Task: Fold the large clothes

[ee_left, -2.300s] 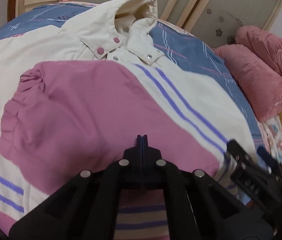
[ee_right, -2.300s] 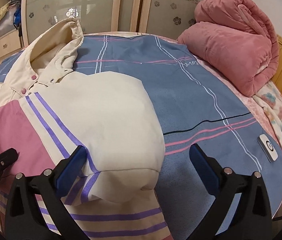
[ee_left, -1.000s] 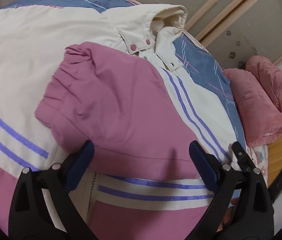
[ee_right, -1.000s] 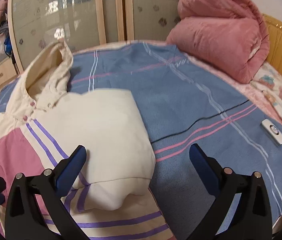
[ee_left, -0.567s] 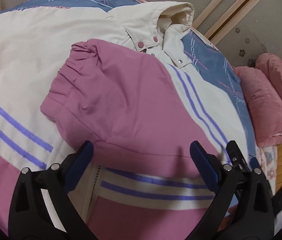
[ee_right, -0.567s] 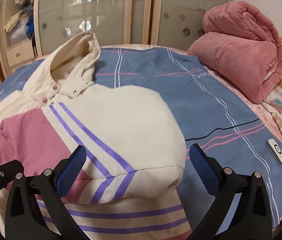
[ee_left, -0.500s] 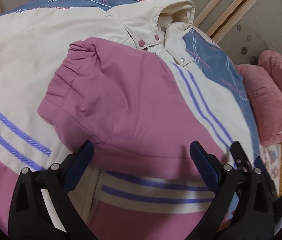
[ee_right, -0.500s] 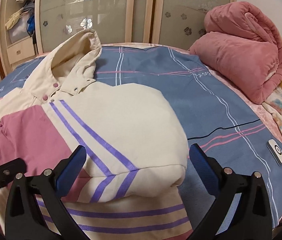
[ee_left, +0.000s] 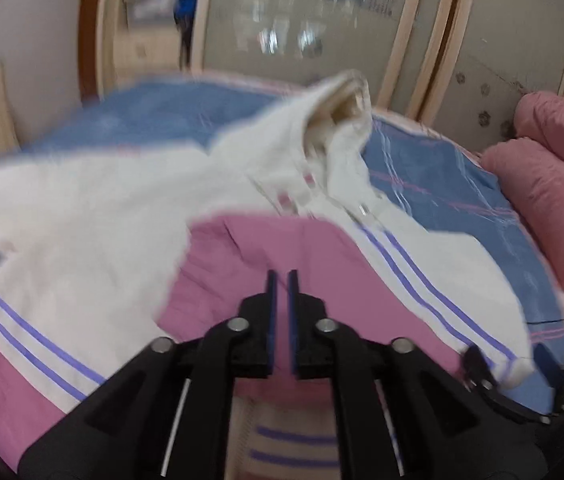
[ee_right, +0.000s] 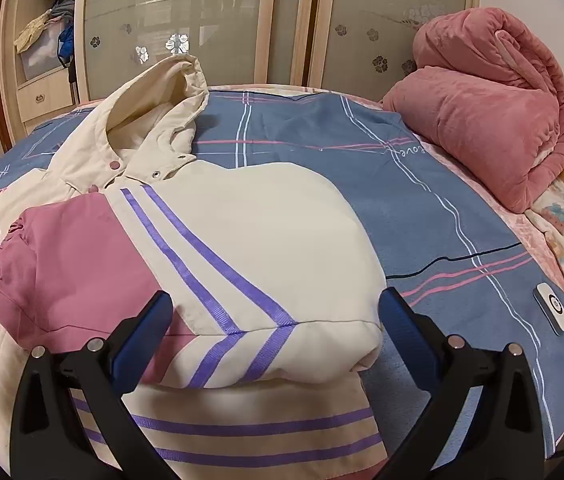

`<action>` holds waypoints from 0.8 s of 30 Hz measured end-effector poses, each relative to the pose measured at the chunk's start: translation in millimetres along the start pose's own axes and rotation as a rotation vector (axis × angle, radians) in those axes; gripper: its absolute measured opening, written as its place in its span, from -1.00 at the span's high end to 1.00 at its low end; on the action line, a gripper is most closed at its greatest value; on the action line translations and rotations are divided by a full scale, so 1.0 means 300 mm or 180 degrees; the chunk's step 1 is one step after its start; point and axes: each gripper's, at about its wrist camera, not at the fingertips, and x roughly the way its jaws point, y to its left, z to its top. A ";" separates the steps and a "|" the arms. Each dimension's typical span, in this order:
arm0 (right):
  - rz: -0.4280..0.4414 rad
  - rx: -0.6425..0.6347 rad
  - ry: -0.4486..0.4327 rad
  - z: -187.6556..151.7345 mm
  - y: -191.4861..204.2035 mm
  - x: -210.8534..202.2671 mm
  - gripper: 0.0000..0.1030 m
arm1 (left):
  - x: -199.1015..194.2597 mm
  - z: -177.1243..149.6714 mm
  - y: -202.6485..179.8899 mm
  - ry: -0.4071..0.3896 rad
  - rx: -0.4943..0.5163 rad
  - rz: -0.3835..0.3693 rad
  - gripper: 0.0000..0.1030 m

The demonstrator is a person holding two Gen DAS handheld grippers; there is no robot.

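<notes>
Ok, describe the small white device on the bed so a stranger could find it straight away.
Start at the rolled pink quilt at the head of the bed, then come down the blue plaid sheet toward its near edge. The white device lies flat there, apart from the jacket: a rounded rectangle with a dark ring on its face.

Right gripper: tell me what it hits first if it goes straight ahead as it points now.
The right gripper, jaws wide open, points at the folded-over sleeve of the jacket. It would probably meet the sleeve's rounded cream fold edge first, though depth is hard to judge through the fisheye.
</notes>
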 end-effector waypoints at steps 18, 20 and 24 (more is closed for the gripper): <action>0.0000 0.0050 -0.0047 0.002 -0.006 -0.007 -0.97 | 0.118 -0.106 -0.026 0.0428 0.0149 0.0160 0.82; 0.0146 0.0180 -0.0212 0.010 -0.026 -0.041 -0.97 | 0.100 -0.082 -0.019 0.0269 0.0102 0.0098 0.88; 0.0477 0.0342 -0.0530 0.016 -0.048 -0.118 -0.97 | 0.032 -0.013 0.010 -0.0212 0.0062 0.0219 0.89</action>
